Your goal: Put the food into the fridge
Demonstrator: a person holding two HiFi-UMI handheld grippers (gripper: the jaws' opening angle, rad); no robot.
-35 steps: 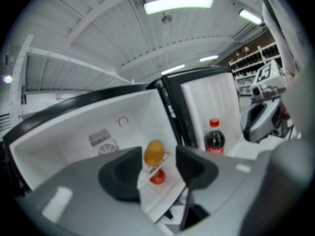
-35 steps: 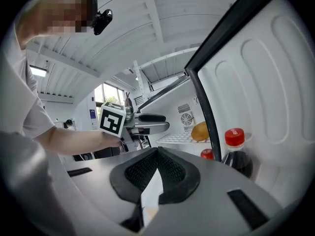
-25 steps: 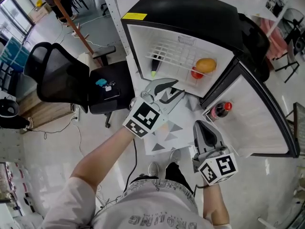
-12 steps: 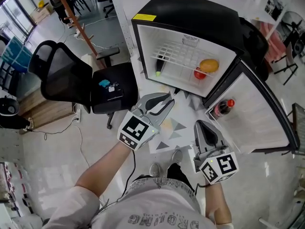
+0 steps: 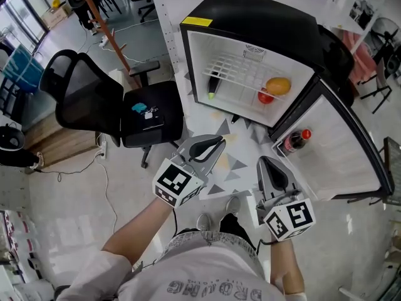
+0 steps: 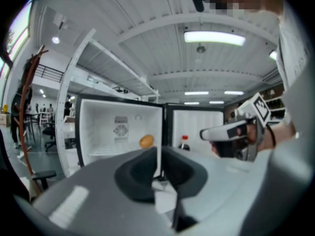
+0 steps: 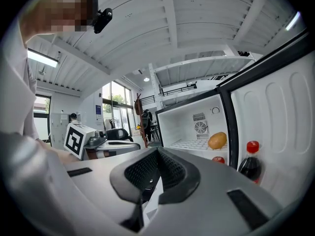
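Note:
The small black fridge (image 5: 188, 49) stands open. On its wire shelf lie a dark, green-tipped vegetable (image 5: 213, 86), a yellow-orange fruit (image 5: 277, 85) and a red fruit (image 5: 265, 97). A cola bottle (image 5: 293, 142) with a red cap stands in the door (image 5: 341, 162). My left gripper (image 5: 218, 141) hovers in front of the fridge, above the floor. Its jaws are closing and nearly meet, with nothing between them (image 6: 157, 154). My right gripper (image 5: 267, 163) is shut and empty (image 7: 157, 154), below the door, pointing at the bottle (image 7: 250, 163).
A black office chair (image 5: 81, 99) stands left of the fridge, with small items on its seat (image 5: 143, 111). A patterned mat (image 5: 235, 165) lies on the floor before the fridge. The open door swings out to the right.
My left gripper has drawn back from the fridge opening toward my body, and its jaws have narrowed from open to almost together. The right gripper has stayed put.

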